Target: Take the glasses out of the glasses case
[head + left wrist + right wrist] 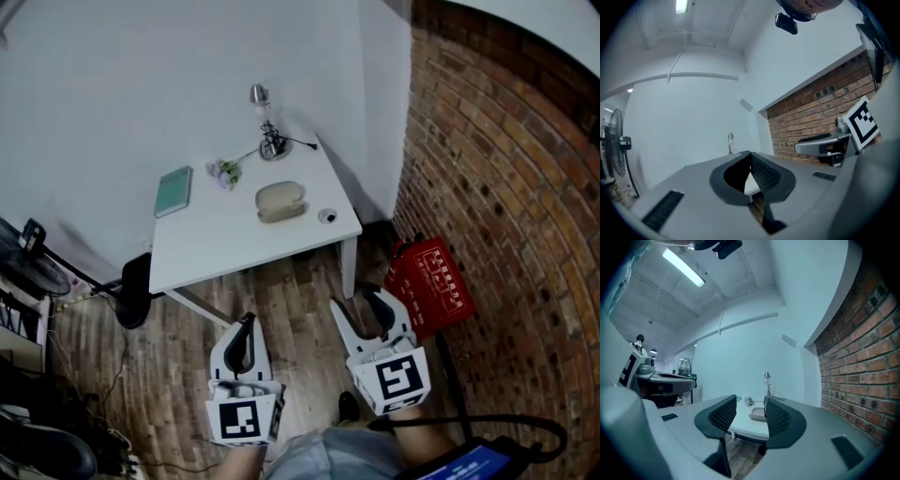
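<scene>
The beige glasses case [280, 201] lies closed on the white table [234, 248], towards its right side. Both grippers hang over the wooden floor in front of the table, well short of it. The left gripper [247, 323] has its jaws together with nothing between them, and in the left gripper view its tips [749, 154] meet. The right gripper [361, 309] is open and empty. In the right gripper view the case [758, 414] shows far off through the gap of that gripper [750, 398]. The glasses are hidden.
On the table are a teal notebook [173, 190], a small flower sprig [225, 172], a desk lamp [269, 122] and a small round object [326, 216]. A red crate [431, 281] stands by the brick wall [506, 169]. A black stool [134, 289] and cables sit at the left.
</scene>
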